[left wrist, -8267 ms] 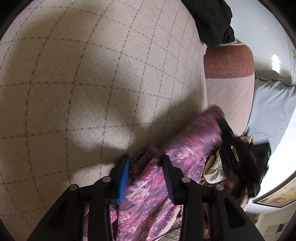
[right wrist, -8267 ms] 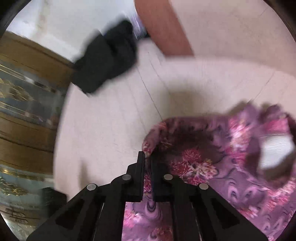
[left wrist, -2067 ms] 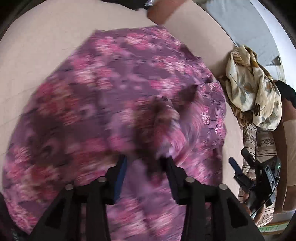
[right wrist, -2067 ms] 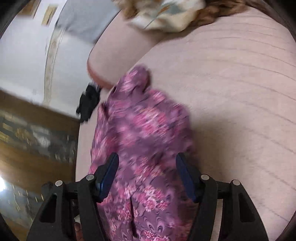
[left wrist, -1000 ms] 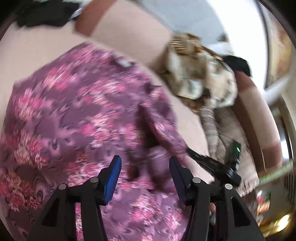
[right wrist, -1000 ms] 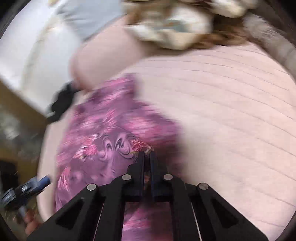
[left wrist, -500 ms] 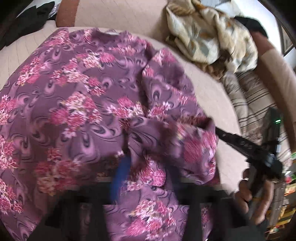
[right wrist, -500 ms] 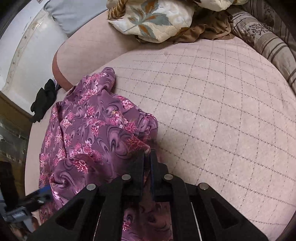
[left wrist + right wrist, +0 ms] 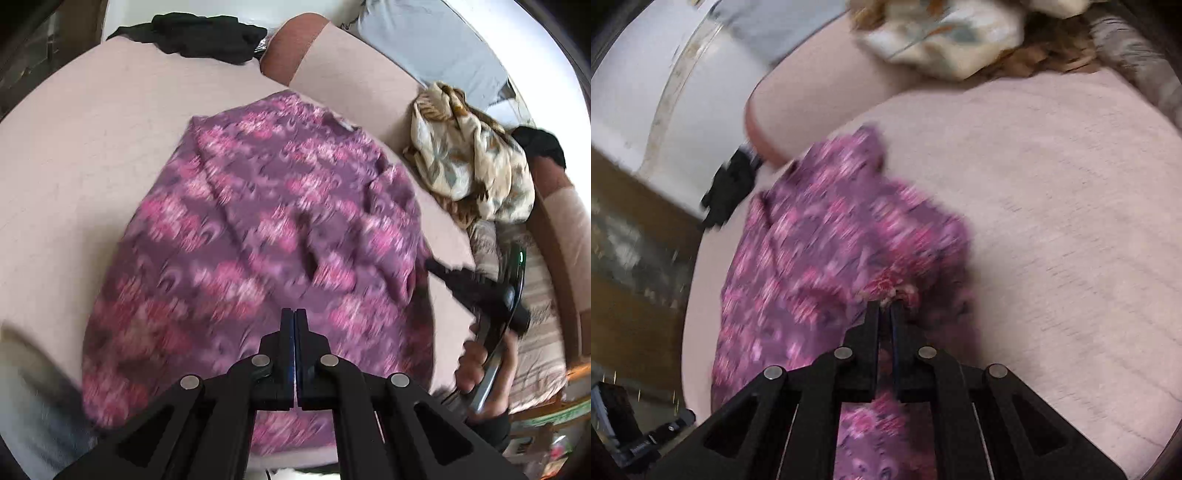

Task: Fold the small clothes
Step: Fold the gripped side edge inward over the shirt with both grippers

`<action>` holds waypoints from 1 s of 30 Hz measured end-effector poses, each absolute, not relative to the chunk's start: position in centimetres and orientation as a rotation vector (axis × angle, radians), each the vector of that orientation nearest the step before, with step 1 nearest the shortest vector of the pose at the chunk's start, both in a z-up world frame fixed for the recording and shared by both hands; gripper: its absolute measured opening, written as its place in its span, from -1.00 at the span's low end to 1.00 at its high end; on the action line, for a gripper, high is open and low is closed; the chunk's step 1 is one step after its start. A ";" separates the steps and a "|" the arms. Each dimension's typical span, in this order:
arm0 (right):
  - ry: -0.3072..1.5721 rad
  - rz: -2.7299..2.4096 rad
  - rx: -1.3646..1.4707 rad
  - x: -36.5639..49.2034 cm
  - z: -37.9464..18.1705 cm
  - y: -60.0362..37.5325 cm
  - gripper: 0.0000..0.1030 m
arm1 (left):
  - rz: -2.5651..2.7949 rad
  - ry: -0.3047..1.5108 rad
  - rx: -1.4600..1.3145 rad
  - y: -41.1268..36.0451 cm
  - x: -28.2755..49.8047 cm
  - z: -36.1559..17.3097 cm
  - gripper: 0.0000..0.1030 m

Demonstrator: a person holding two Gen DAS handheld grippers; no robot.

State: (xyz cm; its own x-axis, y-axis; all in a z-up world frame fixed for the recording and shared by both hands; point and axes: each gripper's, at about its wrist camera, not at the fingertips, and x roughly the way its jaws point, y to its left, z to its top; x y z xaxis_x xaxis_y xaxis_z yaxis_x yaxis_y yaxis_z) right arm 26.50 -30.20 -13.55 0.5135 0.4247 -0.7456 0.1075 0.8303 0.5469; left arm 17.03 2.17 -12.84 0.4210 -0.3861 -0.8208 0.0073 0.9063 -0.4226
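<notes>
The purple floral garment (image 9: 266, 236) lies spread on the pale sofa seat (image 9: 92, 147), neckline toward 1 o'clock in the left wrist view. The right tongs (image 9: 885, 304) pinch a bunched fold of it at its 3 o'clock edge. The left tongs (image 9: 294, 314) are clamped together above the cloth, apparently holding nothing. This looks like a sleeve or side being folded inward; next, the right should carry its fold across and let go. Motion blur hides creases, and the near hem is cut off.
</notes>
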 end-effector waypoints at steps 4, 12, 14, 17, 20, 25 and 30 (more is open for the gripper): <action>1.070 0.211 0.414 26.3 -13.0 -27.4 -0.85 | -0.354 1.163 -0.394 0.8 17.6 -13.6 -0.93; 0.980 0.163 0.559 25.2 -11.8 -31.5 0.17 | -0.394 1.085 -0.142 -6.3 27.0 -13.9 0.50; 0.986 0.202 0.598 25.5 -12.1 -31.7 0.17 | -0.376 1.081 -0.097 -7.2 29.7 -14.6 0.50; 0.982 0.280 0.611 25.3 -11.5 -31.2 0.17 | -0.396 1.115 -0.074 -7.8 32.5 -15.8 0.50; 1.025 0.361 0.715 23.5 -12.2 -31.1 0.17 | -0.503 1.178 -0.048 -8.6 33.0 -17.6 0.50; 1.174 0.354 0.724 23.9 -15.3 -28.6 0.17 | -0.517 1.229 -0.091 -8.1 31.5 -19.0 -0.79; 1.202 0.338 0.697 24.5 -16.1 -27.9 -0.14 | -0.510 1.225 -0.407 -2.6 28.6 -15.6 -0.83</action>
State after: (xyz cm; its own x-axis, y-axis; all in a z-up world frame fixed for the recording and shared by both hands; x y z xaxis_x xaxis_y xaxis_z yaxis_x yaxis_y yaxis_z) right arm 24.50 -27.93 -16.06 0.3445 0.5861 -0.7333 0.1181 0.7479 0.6532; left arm 28.60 -2.56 -15.58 0.2519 -0.5729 -0.7799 0.1491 0.8193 -0.5536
